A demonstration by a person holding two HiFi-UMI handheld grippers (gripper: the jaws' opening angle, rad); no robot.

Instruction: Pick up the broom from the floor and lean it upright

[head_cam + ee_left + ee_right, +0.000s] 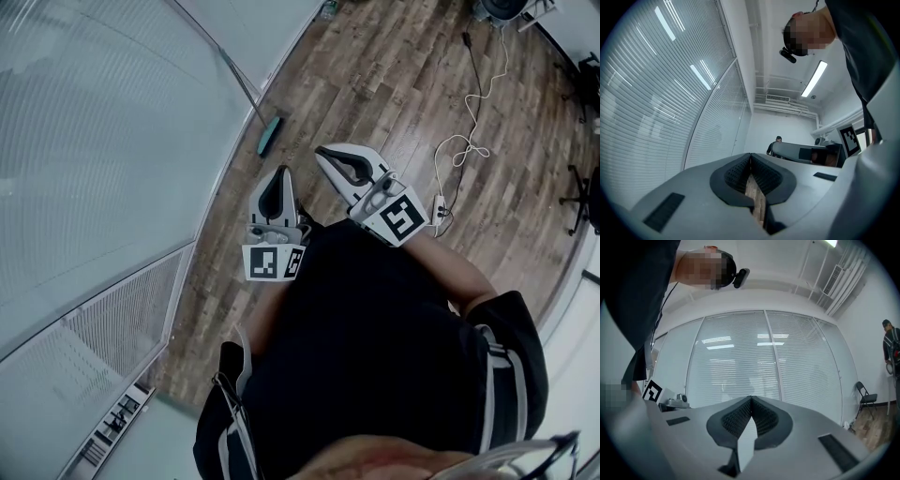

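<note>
So both my tongs are clenched on nothing, left tongs [277, 174] and right tongs [326, 155], over the wood plank floor [394, 56]. The broom [268, 135] leans against the blind-covered glass wall [112, 141], head on the floor. A white cable [459, 145] lies off right.

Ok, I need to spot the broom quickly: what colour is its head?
The broom head is teal, seen best in the head view.

Left claw [276, 187] and right claw [330, 155] both closed, empty, roughly level.

Broom [269, 134] against glass wall [112, 141]
</note>
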